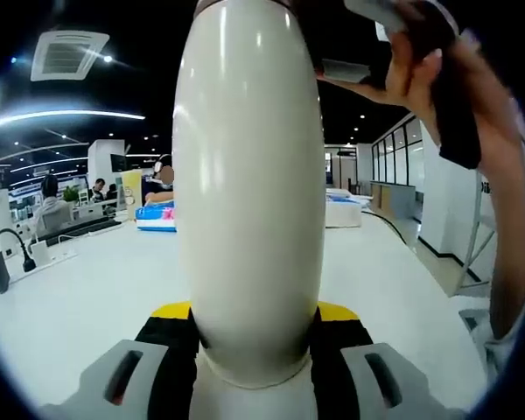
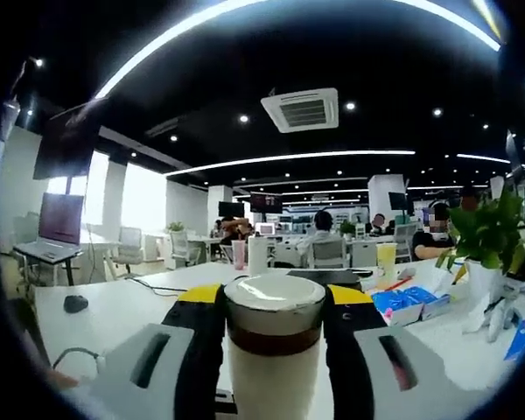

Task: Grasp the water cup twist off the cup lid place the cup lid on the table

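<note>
A tall cream water cup (image 1: 249, 192) stands upright between the jaws of my left gripper (image 1: 254, 328), which is shut on its lower body above the white table (image 1: 87, 297). In the right gripper view the cup's cream lid (image 2: 274, 297) sits on a brown band (image 2: 274, 341) at the top of the cup. My right gripper (image 2: 274, 306) is shut on the lid, one yellow-tipped jaw on each side. At the upper right of the left gripper view, a hand (image 1: 420, 66) holds the right gripper at the cup's top.
A power strip with cables (image 1: 31, 254) lies at the table's left, and blue boxes (image 1: 156, 217) farther back. The right gripper view has a potted plant (image 2: 486, 236), a blue packet (image 2: 411, 302) and a mouse (image 2: 75, 303). People sit at desks behind.
</note>
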Demonstrator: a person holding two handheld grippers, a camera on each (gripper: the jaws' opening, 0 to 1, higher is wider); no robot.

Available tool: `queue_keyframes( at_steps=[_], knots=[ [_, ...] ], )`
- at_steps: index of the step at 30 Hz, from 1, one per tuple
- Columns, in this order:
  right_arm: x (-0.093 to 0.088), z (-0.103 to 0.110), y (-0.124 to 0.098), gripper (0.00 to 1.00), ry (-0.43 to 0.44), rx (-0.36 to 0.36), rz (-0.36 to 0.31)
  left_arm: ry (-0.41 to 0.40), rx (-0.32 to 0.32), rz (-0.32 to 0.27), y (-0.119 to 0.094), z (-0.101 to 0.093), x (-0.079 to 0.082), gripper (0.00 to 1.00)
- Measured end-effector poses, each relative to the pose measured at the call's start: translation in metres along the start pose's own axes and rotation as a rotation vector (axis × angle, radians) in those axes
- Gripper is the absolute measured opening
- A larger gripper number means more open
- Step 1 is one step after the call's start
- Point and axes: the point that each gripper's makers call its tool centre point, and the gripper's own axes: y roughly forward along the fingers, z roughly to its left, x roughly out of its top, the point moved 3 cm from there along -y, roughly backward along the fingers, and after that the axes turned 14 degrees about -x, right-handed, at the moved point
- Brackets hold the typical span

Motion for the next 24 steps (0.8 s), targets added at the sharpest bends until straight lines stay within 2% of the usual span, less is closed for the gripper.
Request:
queue_keyframes(
  at_steps=[5, 12, 24],
  knots=[
    [-0.0003, -0.0002, -0.0007, 0.46, -0.009, 0.041, 0.002, 0.000, -0.002, 0.001, 0.0002, 0.0002, -0.0003, 0.51],
    [-0.0016, -0.0015, -0.0015, 0.46, 0.038, 0.162, 0.009, 0.002, -0.005, 0.004, 0.0001, -0.0002, -0.0011, 0.51],
    [-0.0019, -0.0022, -0.0013, 0.46, -0.006, 0.283, 0.015, 0.004, -0.005, 0.009, 0.0005, -0.0017, -0.0026, 0.51]
  ],
)
